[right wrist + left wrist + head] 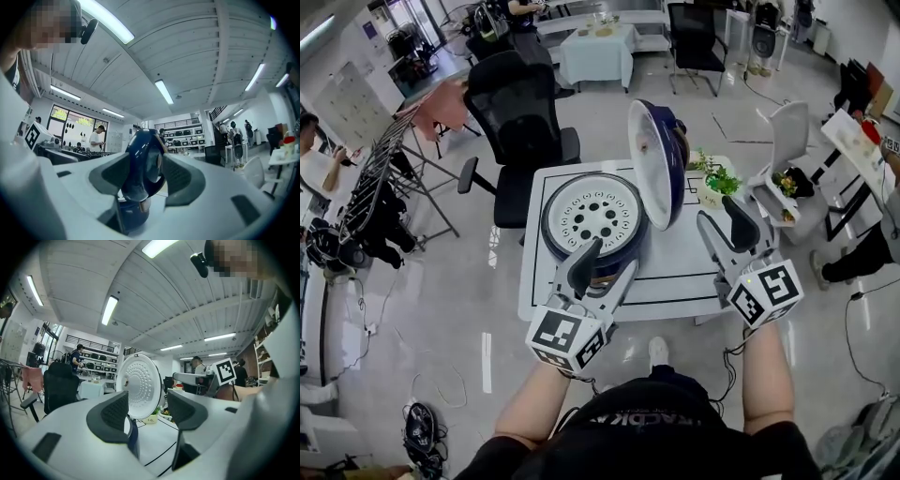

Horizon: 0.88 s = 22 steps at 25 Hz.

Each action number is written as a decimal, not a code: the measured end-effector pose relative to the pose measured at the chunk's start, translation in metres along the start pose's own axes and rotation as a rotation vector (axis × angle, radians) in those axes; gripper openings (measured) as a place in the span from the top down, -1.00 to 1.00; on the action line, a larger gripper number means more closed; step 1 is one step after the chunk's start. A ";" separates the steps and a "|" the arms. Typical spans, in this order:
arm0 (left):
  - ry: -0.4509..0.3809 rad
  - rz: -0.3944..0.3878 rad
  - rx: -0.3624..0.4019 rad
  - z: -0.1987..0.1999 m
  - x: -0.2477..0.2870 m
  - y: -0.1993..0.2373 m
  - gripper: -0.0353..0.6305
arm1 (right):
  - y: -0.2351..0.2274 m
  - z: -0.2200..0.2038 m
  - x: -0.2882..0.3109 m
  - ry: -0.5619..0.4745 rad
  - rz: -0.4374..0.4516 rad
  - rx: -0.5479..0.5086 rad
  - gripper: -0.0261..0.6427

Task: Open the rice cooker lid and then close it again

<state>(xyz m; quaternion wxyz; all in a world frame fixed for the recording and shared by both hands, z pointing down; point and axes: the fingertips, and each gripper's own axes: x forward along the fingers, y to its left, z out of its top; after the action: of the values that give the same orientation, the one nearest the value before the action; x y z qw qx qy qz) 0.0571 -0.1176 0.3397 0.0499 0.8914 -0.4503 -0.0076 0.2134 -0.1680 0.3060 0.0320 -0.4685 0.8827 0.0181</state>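
The dark-blue round rice cooker (592,217) sits mid-frame on the white worktop (675,274), with its white-lined lid (652,164) upright. The left tongs (609,258) and right tongs (722,216) both gape, gripping nothing.

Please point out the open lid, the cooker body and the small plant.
open lid (652,169): head view, white inner face.
cooker body (628,255): head view, dark blue rim.
small plant (719,178): head view, green leaves.
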 end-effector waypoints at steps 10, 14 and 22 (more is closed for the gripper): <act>-0.022 0.067 -0.001 0.005 0.034 0.015 0.14 | -0.044 -0.016 0.044 0.026 0.033 0.003 0.30; -0.024 0.110 0.001 0.009 0.040 0.024 0.14 | -0.053 -0.019 0.066 0.045 0.060 0.003 0.30; -0.027 0.217 -0.014 0.002 0.043 0.039 0.14 | -0.063 -0.033 0.109 0.081 0.106 -0.021 0.30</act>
<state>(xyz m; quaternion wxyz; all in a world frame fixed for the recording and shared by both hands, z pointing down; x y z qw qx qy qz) 0.0510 -0.1751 0.3423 0.0506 0.8369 -0.5448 -0.0171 0.2034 -0.2957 0.3312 -0.0096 -0.4219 0.9065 0.0103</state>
